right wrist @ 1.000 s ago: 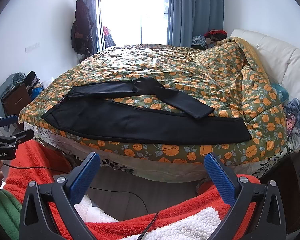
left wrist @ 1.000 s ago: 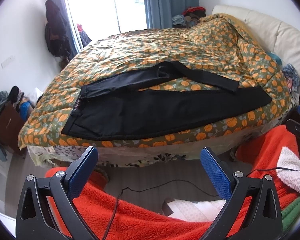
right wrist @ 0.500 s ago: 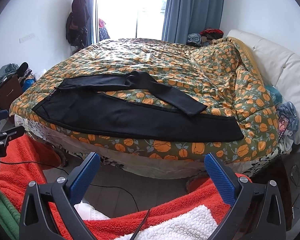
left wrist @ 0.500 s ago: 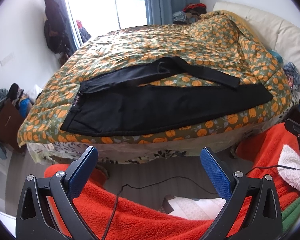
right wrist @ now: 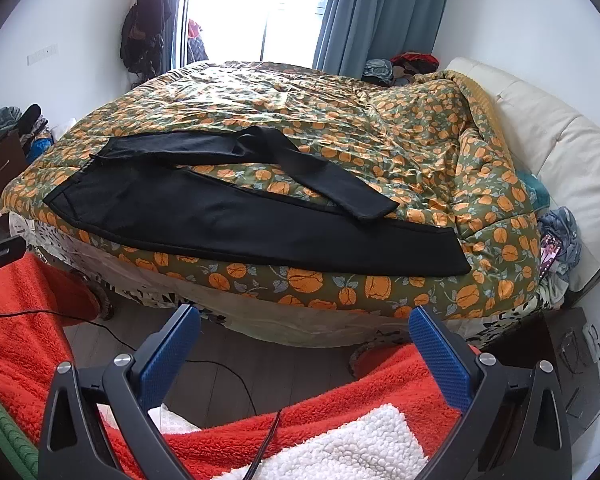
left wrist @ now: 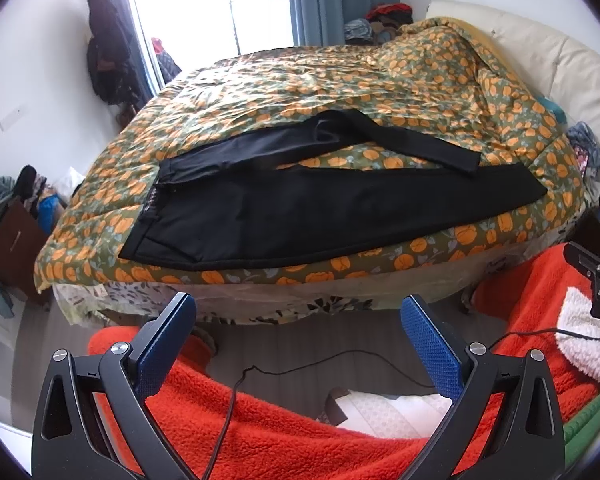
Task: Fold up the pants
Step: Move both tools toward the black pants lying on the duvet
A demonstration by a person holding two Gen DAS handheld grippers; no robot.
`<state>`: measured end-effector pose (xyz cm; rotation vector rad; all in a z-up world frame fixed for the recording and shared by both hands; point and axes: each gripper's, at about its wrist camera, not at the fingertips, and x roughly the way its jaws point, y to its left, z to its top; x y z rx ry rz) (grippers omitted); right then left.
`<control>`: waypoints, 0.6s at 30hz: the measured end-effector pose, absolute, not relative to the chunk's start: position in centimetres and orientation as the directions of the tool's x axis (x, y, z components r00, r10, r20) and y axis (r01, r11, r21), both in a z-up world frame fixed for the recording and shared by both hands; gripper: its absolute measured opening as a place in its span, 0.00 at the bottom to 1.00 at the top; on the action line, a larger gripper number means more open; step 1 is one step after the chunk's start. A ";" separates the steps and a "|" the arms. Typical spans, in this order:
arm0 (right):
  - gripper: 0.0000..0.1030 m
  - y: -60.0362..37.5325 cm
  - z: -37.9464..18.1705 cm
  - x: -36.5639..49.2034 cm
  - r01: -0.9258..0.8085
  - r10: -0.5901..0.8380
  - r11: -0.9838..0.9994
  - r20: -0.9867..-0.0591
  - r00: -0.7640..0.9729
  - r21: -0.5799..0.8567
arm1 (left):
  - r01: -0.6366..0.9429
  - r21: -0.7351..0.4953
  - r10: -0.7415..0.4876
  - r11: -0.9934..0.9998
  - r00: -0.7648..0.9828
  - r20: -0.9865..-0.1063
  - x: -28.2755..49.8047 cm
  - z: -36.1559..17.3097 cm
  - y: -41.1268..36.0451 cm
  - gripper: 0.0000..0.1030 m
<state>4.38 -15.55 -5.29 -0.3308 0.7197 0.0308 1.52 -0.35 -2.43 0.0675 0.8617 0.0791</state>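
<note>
A pair of black pants (left wrist: 332, 208) lies spread along the near edge of a bed covered by a green quilt (left wrist: 380, 80) printed with orange flowers. The near leg runs flat and straight beside the bed's edge, its hem toward the cream headboard (right wrist: 560, 152) on the right; the far leg bends partway along and slants back so that its hem (right wrist: 374, 210) rests on the near leg. The waistband (left wrist: 150, 216) sits at the left end, toward the foot of the bed.

Both handheld grippers hover short of the mattress, above the wooden floor, touching nothing. The left gripper (left wrist: 298, 336) has its blue-padded fingers (left wrist: 432, 344) spread wide with only air between them, and it faces the waistband half of the garment. The right gripper (right wrist: 304, 340) is equally wide apart and empty, its textured pads (right wrist: 436, 352) framing the bed's edge below the hem end of the near leg.

Red fleece fabric (left wrist: 260, 420) with white trim (right wrist: 360, 444) fills the bottom of both views, and a thin black cable (left wrist: 300, 368) trails across the floor. Behind the bed, daylight floods through a glass door (right wrist: 228, 8) flanked by blue curtains (right wrist: 380, 12); dark coats (right wrist: 146, 20) hang in the corner on the left, and clothing (right wrist: 404, 64) is heaped by the head of the bed.
</note>
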 end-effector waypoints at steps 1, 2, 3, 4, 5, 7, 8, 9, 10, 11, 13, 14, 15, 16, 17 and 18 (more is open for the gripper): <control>1.00 -15.5 -5.3 4.4 -0.141 -0.089 0.946 -0.653 0.752 -0.291 | -0.042 0.091 0.097 0.995 0.648 -0.755 1.5 -2.4 -0.3 0.99; 1.00 -15.4 -5.4 4.4 -0.140 -0.094 0.945 -0.654 0.750 -0.296 | -0.042 0.092 0.097 0.995 0.649 -0.755 1.5 -2.4 -0.3 0.99; 1.00 -15.4 -5.4 4.4 -0.139 -0.098 0.943 -0.655 0.749 -0.301 | -0.041 0.092 0.096 0.995 0.649 -0.755 1.5 -2.5 -0.3 0.99; 1.00 -15.3 -5.4 4.4 -0.139 -0.103 0.942 -0.656 0.748 -0.306 | -0.042 0.091 0.096 0.995 0.649 -0.755 1.5 -2.4 -0.3 0.99; 1.00 -15.3 -5.5 4.4 -0.138 -0.107 0.941 -0.656 0.747 -0.310 | -0.042 0.091 0.097 0.995 0.648 -0.755 1.5 -2.5 -0.3 0.99; 1.00 -15.3 -5.5 4.4 -0.135 -0.112 0.940 -0.656 0.746 -0.314 | -0.043 0.091 0.097 0.995 0.647 -0.756 1.5 -2.5 -0.3 0.99; 1.00 -15.3 -5.6 4.5 -0.133 -0.115 0.939 -0.657 0.745 -0.316 | -0.043 0.091 0.097 0.995 0.648 -0.755 1.5 -2.5 -0.3 0.99; 1.00 -15.3 -5.6 4.5 -0.132 -0.118 0.939 -0.658 0.744 -0.317 | -0.043 0.091 0.097 0.995 0.647 -0.756 1.5 -2.5 -0.4 0.99; 1.00 -15.3 -5.6 4.5 -0.131 -0.120 0.939 -0.660 0.742 -0.318 | -0.043 0.091 0.097 0.995 0.648 -0.756 1.5 -2.5 -0.4 0.99; 1.00 -15.3 -5.7 4.5 -0.130 -0.121 0.939 -0.661 0.741 -0.317 | -0.042 0.092 0.097 0.995 0.648 -0.755 1.5 -2.5 -0.3 0.99; 1.00 -15.3 -5.7 4.6 -0.129 -0.122 0.940 -0.662 0.739 -0.317 | -0.042 0.091 0.097 0.995 0.648 -0.755 1.5 -2.5 -0.3 0.99; 1.00 -15.4 -5.7 4.6 -0.129 -0.122 0.940 -0.663 0.739 -0.316 | -0.042 0.091 0.097 0.995 0.648 -0.755 1.5 -2.5 -0.3 0.99; 1.00 -15.4 -5.7 4.6 -0.128 -0.122 0.940 -0.663 0.739 -0.316 | -0.042 0.091 0.097 0.995 0.648 -0.756 1.5 -2.5 -0.3 0.99; 1.00 -15.4 -5.7 4.6 -0.127 -0.124 0.940 -0.663 0.738 -0.316 | -0.042 0.091 0.096 0.995 0.647 -0.756 1.5 -2.5 -0.3 0.99; 1.00 -15.4 -5.8 4.6 -0.124 -0.125 0.941 -0.664 0.737 -0.315 | -0.043 0.090 0.097 0.995 0.648 -0.756 1.5 -2.5 -0.3 0.99; 1.00 -15.5 -5.8 4.6 -0.123 -0.126 0.942 -0.666 0.736 -0.313 | -0.043 0.090 0.096 0.995 0.648 -0.756 1.5 -2.5 -0.3 0.99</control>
